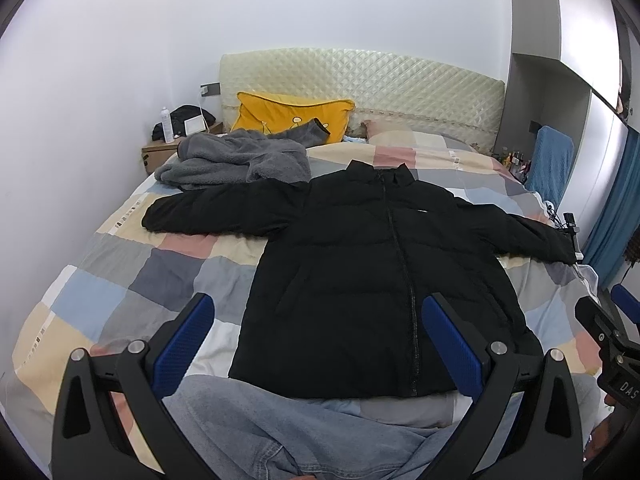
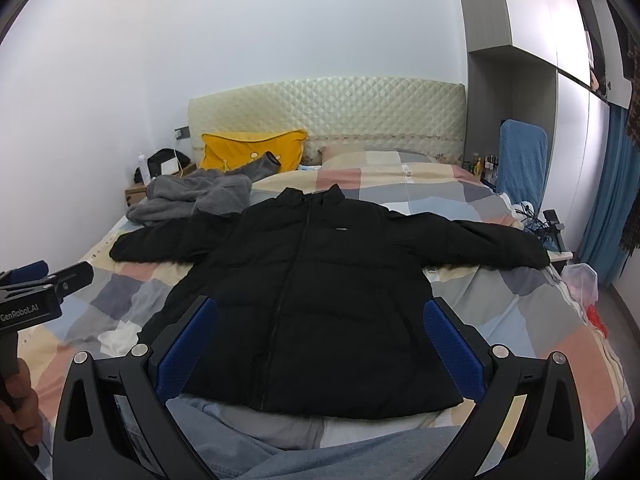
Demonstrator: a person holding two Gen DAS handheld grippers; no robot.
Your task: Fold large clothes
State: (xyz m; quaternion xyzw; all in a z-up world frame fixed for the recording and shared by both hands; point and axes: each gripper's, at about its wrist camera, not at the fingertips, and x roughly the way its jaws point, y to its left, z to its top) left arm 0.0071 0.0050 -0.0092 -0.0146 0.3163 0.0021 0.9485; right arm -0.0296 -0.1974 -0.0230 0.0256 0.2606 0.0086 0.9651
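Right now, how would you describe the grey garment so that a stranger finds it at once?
Look at the bed with the checked quilt. A black jacket lies spread flat in its middle. The grey fleece garment lies crumpled beyond the jacket's sleeve, before the yellow pillow; it alone is fuzzy and bunched up.

Black jacket point(image 1: 360, 264) on pastel checked quilt point(image 1: 132, 280); yellow pillow point(image 1: 292, 114), grey fleece point(image 1: 236, 158).
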